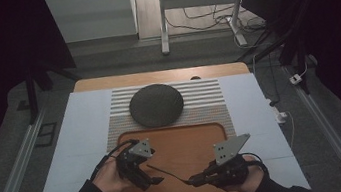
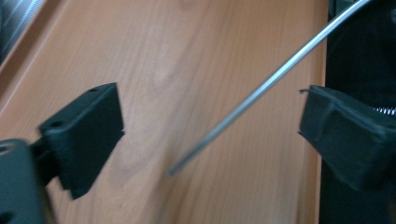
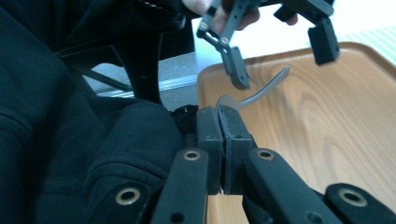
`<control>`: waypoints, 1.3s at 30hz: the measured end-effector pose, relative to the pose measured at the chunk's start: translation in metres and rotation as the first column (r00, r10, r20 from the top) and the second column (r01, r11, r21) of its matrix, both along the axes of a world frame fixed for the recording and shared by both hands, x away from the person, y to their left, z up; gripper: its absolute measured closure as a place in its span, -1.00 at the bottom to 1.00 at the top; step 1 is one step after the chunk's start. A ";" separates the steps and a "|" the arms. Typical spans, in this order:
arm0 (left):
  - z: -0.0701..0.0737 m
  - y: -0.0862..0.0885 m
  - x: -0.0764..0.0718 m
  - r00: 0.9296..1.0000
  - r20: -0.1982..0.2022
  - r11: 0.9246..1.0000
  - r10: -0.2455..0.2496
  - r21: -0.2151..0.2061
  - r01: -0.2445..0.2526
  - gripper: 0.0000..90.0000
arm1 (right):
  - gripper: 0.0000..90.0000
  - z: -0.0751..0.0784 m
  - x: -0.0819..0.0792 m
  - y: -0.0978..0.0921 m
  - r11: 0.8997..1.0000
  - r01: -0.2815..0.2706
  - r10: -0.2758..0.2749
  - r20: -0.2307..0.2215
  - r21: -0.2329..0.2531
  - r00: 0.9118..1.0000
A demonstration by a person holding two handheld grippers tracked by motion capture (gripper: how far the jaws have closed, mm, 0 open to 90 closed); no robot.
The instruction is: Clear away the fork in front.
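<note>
Two grippers over brown wooden tray (image 1: 180,140) — right gripper (image 3: 218,112) clenches thin metal utensil (image 3: 261,88); left gripper (image 2: 210,126) released; round dark plate (image 1: 156,105) far.

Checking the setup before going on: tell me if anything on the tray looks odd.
Nothing spilled or damaged. The thin metal utensil is off the wooden tray, held in the air by the shut right tongs. The open left tongs straddle its free end.

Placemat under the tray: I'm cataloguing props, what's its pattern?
Thin light-and-dark stripes on the placemat, clearest in the high view.
</note>
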State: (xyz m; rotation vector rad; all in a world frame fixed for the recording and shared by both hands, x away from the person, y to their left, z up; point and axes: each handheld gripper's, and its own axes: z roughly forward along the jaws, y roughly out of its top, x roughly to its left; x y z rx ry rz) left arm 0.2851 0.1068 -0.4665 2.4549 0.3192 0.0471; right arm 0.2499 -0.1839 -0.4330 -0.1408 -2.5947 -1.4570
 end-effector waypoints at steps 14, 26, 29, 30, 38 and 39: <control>-0.003 -0.004 -0.004 0.974 -0.007 0.973 -0.225 0.049 0.225 0.16 | 0.96 0.000 -0.005 0.004 0.995 -0.100 0.100 0.004 -0.025 0.995; -0.002 -0.008 -0.009 0.925 0.021 0.922 -0.379 0.094 0.376 0.76 | 0.96 -0.003 -0.003 0.005 0.993 -0.118 0.117 -0.017 -0.032 0.993; -0.001 -0.008 -0.012 0.914 0.036 0.912 -0.403 0.096 0.399 0.80 | 0.94 -0.003 -0.001 0.003 0.993 -0.120 0.119 -0.038 -0.012 0.992; 0.000 -0.008 -0.013 0.907 0.042 0.904 -0.419 0.109 0.413 0.82 | 0.92 -0.003 0.000 0.003 0.993 -0.115 0.115 -0.041 -0.004 0.993; 0.001 -0.010 -0.017 0.903 -0.006 0.896 -0.430 0.117 0.428 0.91 | 0.69 -0.005 0.007 -0.003 0.999 -0.034 0.035 -0.045 0.011 0.998; 0.001 -0.009 -0.017 0.910 -0.017 0.904 -0.414 0.109 0.413 0.91 | 0.64 -0.005 0.007 -0.003 1.000 -0.016 0.016 -0.034 0.005 0.999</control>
